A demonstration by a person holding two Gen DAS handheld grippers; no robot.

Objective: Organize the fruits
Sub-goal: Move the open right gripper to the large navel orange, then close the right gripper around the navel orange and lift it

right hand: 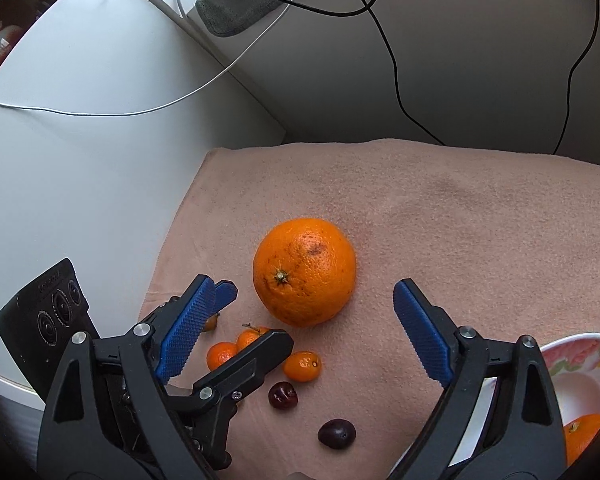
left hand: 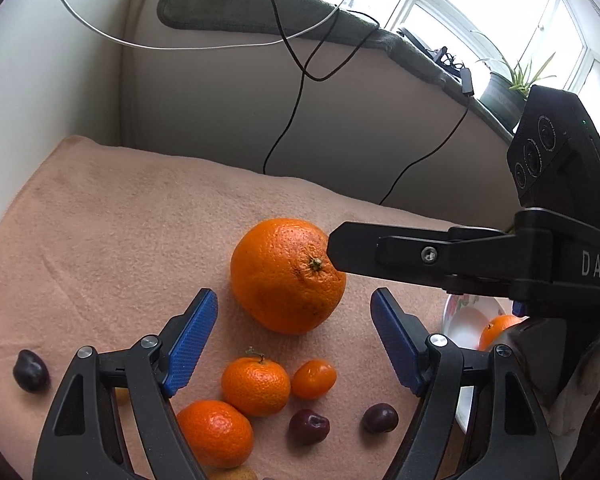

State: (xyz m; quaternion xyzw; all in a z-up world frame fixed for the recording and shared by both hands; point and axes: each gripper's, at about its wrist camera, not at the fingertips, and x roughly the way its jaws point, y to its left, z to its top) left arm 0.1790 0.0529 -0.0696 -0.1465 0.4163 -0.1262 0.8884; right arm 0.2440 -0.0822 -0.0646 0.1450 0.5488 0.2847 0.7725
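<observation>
Fruits are mostly unsorted: one orange (right hand: 582, 436) sits in the bowl (right hand: 576, 354), the rest lie on the cloth (right hand: 460, 220), both grippers (left hand: 294, 338) (right hand: 314, 320) agape, empty.

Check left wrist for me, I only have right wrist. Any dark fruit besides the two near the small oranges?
Observer: Yes. A third dark fruit lies alone on the cloth, on the far side of the left tool from the others.
Operator: Left tool holding anything?
Observer: No. It is open, and both blue pads stand clear of the fruit.
Operator: Anything close under it that I can't see?
Observer: Something yellowish at the bottom edge, just below the nearest mandarin. It is too cut off to name.
</observation>
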